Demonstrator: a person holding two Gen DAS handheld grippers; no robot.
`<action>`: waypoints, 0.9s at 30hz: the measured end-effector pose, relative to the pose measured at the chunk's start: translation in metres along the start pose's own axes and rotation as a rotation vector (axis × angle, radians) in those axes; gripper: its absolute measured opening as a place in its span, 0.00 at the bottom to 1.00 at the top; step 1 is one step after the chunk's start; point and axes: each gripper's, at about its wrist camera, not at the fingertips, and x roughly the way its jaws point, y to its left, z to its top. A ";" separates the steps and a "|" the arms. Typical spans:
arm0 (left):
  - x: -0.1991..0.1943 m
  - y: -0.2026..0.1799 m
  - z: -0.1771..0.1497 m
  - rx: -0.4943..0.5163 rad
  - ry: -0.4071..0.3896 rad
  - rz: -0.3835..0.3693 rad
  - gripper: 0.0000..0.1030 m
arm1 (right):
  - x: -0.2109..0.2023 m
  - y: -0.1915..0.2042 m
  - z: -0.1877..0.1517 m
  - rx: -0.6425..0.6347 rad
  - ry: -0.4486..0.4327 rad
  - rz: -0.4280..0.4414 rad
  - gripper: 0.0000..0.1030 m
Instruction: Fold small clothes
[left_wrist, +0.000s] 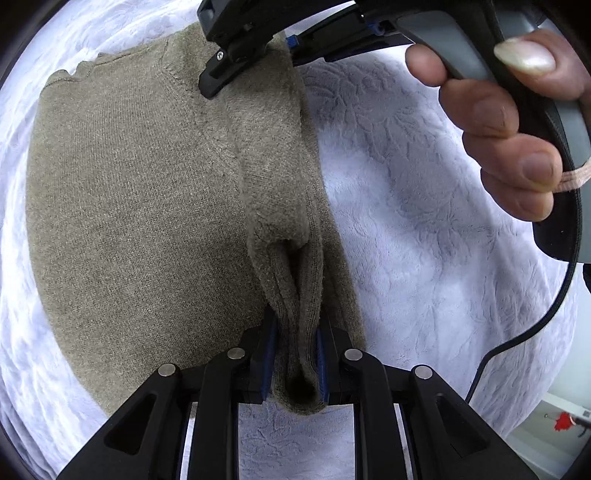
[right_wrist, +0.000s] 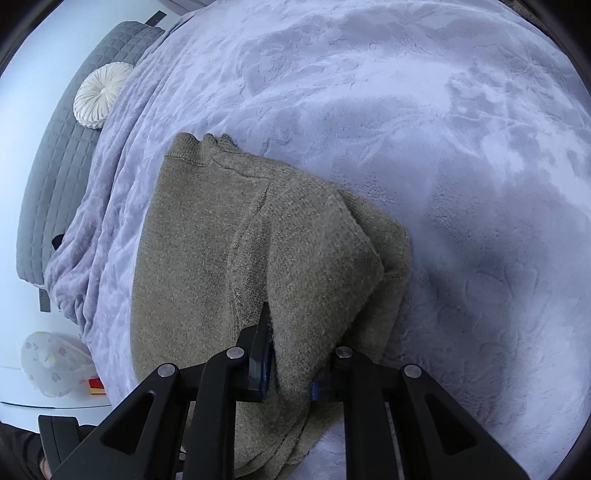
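An olive-brown knit sweater (left_wrist: 140, 206) lies on a pale lavender plush blanket (left_wrist: 424, 229). Its right edge is lifted into a long fold. My left gripper (left_wrist: 297, 354) is shut on the near end of that fold. My right gripper (left_wrist: 258, 48) shows at the top of the left wrist view, clamped on the far end of the same fold, with the person's hand (left_wrist: 498, 129) on its handle. In the right wrist view the right gripper (right_wrist: 291, 365) is shut on a thick bunch of the sweater (right_wrist: 207, 258), which drapes over the blanket (right_wrist: 406, 110).
A grey quilted headboard (right_wrist: 62, 147) and a round white cushion (right_wrist: 99, 94) lie at the far left of the bed. A white patterned lampshade (right_wrist: 51, 363) and a small red-yellow item (right_wrist: 95, 386) sit beside the bed. A black cable (left_wrist: 517, 339) hangs from the right gripper.
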 end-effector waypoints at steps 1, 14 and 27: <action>0.000 0.002 -0.001 -0.003 -0.002 -0.004 0.18 | -0.002 -0.002 0.000 0.019 0.002 0.019 0.20; -0.062 0.051 -0.036 -0.091 -0.157 -0.125 0.84 | -0.081 0.018 -0.016 0.033 -0.228 0.150 0.63; -0.039 0.088 -0.058 -0.112 -0.056 -0.108 0.84 | -0.029 0.030 -0.018 0.013 -0.116 -0.128 0.59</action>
